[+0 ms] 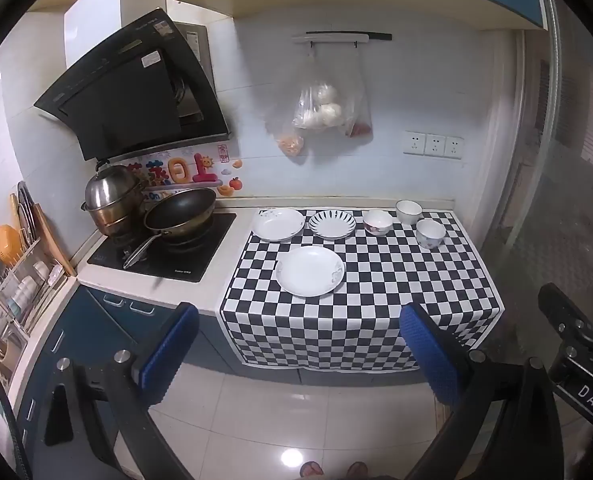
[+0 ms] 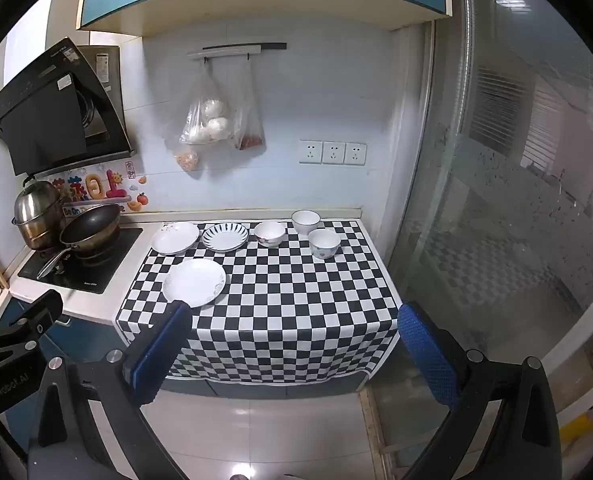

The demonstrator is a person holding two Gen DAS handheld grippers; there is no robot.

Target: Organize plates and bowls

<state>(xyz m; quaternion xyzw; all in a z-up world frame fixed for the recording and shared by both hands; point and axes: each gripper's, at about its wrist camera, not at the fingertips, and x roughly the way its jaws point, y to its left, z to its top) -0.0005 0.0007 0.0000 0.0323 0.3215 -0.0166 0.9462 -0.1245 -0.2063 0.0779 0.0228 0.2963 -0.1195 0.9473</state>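
On a black-and-white checkered cloth (image 1: 376,280) (image 2: 280,288) lie three plates: a white plate (image 1: 310,271) (image 2: 194,282) nearest me, a white plate (image 1: 278,224) (image 2: 175,237) at the back left, and a striped-rim plate (image 1: 332,224) (image 2: 225,237) beside it. Three bowls stand at the back right: a flower-patterned bowl (image 1: 377,221) (image 2: 269,233), a white bowl (image 1: 408,211) (image 2: 305,221) and another white bowl (image 1: 430,233) (image 2: 324,243). My left gripper (image 1: 300,348) and right gripper (image 2: 296,344) hang open and empty over the floor, well short of the counter.
Left of the cloth is a stove (image 1: 164,250) with a wok (image 1: 180,212) and a steel pot (image 1: 112,200) under a range hood (image 1: 132,88). A dish rack (image 1: 20,276) stands far left. Plastic bags (image 1: 328,104) hang on the wall. A glass door (image 2: 516,200) closes the right side.
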